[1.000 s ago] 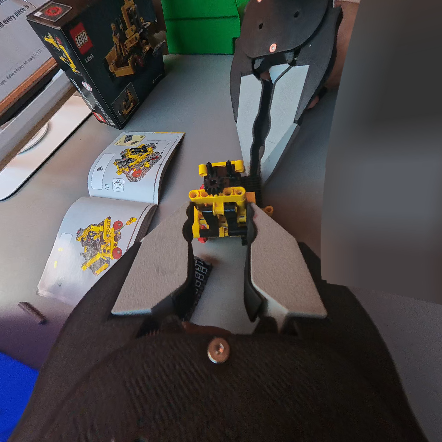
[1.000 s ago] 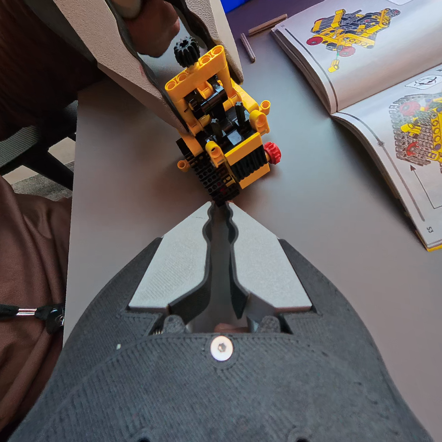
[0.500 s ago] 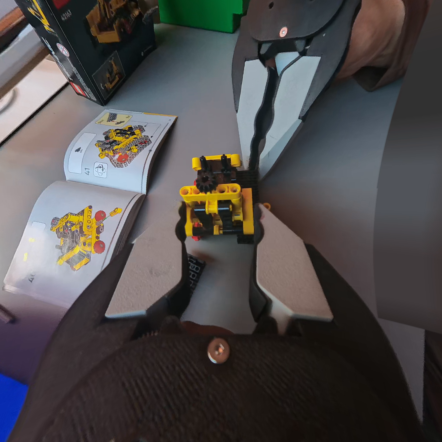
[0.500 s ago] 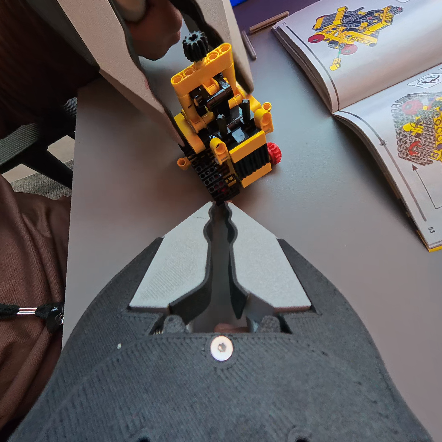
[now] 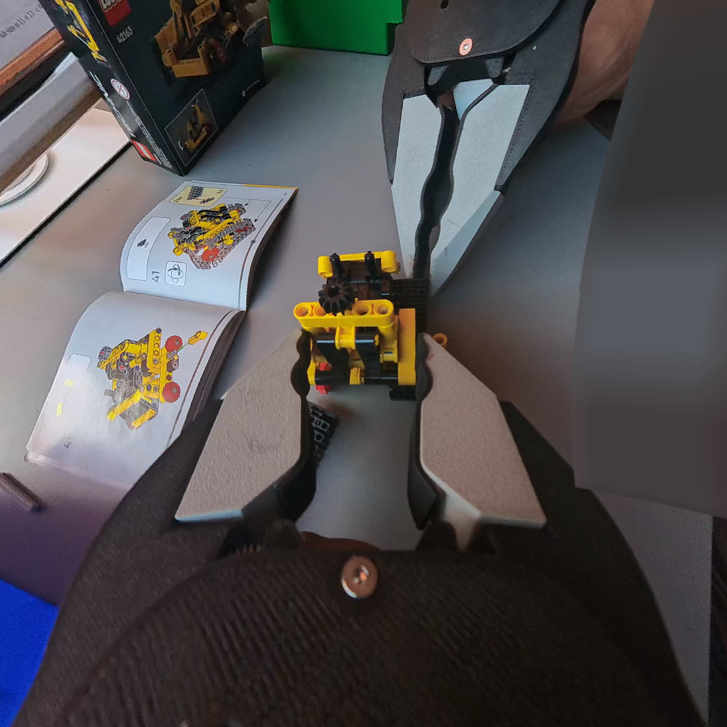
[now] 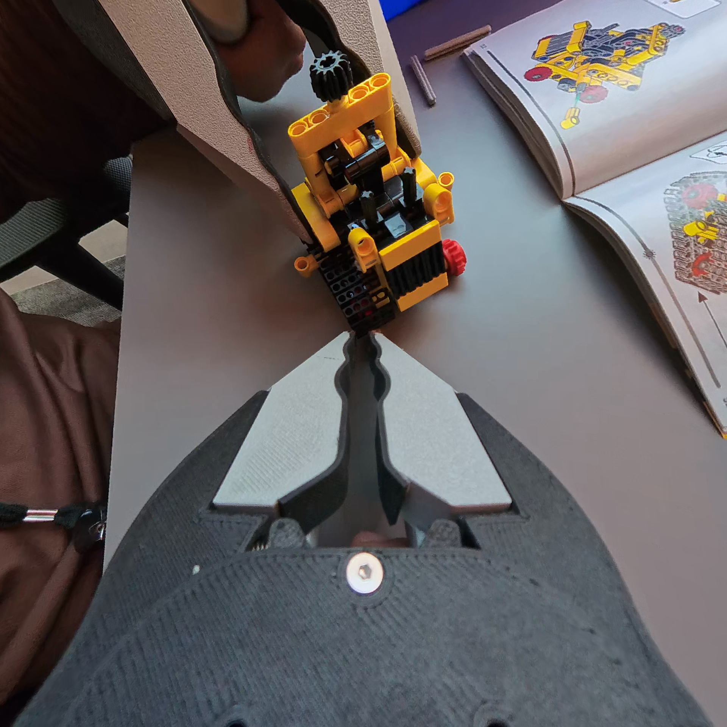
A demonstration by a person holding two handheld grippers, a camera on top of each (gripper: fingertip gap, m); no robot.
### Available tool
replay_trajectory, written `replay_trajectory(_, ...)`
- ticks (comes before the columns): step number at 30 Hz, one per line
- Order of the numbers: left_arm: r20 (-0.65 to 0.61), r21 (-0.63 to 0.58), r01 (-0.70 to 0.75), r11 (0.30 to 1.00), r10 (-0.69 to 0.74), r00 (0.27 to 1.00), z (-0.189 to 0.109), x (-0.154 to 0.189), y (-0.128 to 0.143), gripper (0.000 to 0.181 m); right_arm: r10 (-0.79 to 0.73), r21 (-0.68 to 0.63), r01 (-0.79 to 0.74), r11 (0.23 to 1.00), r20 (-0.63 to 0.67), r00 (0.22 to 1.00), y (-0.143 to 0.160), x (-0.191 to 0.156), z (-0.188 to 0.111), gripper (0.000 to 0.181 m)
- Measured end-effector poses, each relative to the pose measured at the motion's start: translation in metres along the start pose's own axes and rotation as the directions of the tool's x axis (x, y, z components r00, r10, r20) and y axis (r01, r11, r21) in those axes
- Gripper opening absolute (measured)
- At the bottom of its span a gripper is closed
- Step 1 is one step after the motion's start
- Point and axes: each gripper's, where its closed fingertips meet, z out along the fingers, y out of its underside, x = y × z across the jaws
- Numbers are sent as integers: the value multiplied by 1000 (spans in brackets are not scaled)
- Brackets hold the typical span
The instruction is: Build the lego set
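The yellow and black lego bulldozer model stands on the grey table. My left gripper is shut on its rear body, one finger on each side. My right gripper is shut, its tips pinching the end of the black track on the model's side. In the left wrist view the right gripper comes down from the far side onto that track. A black gear sits on the model's top yellow beam. A loose black track piece lies under my left finger.
An open instruction booklet lies left of the model and shows in the right wrist view. The lego box and a green box stand behind. Two brown axles lie near the booklet. The table edge is close. One gripper's finger ends stand about 6 cm off the other's.
The model has turned a little and stands more upright between my left fingers. The left gripper shifted slightly over the table. The right gripper stays at the track's end.
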Motion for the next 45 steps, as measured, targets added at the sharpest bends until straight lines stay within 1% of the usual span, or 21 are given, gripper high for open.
replay_trajectory(8,9,25,10,1000,-11,1000,-7,2,5,51,4,-3,-4,1000,27,1000,-3,-6,6,3)
replay_trajectory(28,32,9,8,1000,-9,999,-29,6,19,51,-38,-11,39,999,40,998,-15,-21,22,3)
replay_trajectory(38,43,-46,-9,999,11,999,-42,8,29,51,-62,-10,62,998,57,996,-22,-32,31,3)
replay_trajectory(45,43,-51,3,999,-1,999,-50,10,34,52,-67,-12,68,998,73,995,-25,-38,37,3)
